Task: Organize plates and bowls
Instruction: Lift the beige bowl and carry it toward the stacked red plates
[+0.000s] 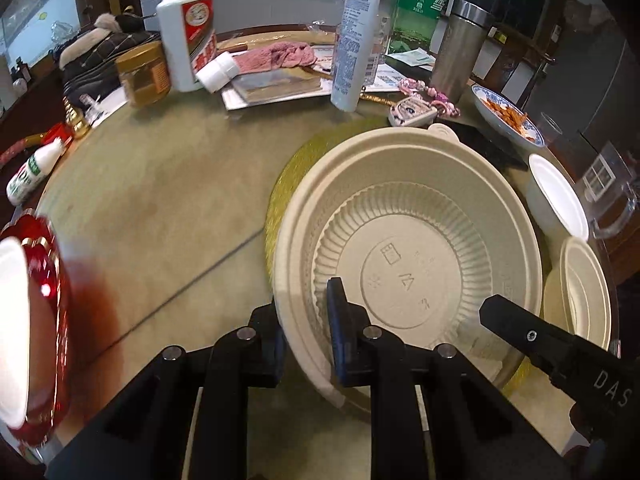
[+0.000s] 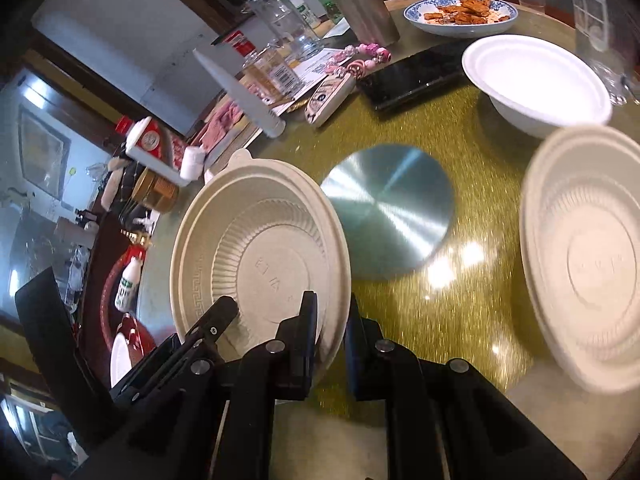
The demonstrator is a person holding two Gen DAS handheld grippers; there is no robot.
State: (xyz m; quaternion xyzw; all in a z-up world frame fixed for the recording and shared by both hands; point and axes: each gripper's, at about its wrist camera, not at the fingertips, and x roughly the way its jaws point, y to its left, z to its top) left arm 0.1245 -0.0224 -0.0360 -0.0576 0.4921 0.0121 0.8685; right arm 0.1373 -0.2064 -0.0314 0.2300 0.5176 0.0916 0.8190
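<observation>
A large beige disposable bowl (image 1: 408, 240) sits tilted over the gold glitter turntable (image 1: 288, 168). My left gripper (image 1: 306, 328) is shut on its near left rim. In the right wrist view, my right gripper (image 2: 332, 320) is shut on the right rim of the same bowl (image 2: 260, 256). A finger of the left gripper (image 2: 220, 316) shows at its left edge. A second beige bowl (image 2: 580, 260) lies to the right, blurred, and a white bowl (image 2: 536, 80) stands behind it. At the far left, a red plate (image 1: 48, 292) carries another white bowl (image 1: 12, 320).
A blue-patterned plate of food (image 2: 460, 16), a black phone (image 2: 412, 76), a steel flask (image 1: 460, 52), a white tube (image 1: 356, 44), a white liquor bottle (image 1: 186, 36) and a pink cloth (image 1: 276, 56) crowd the far side. A silver disc (image 2: 388, 212) marks the turntable's centre. A glass mug (image 1: 608, 196) stands at the right.
</observation>
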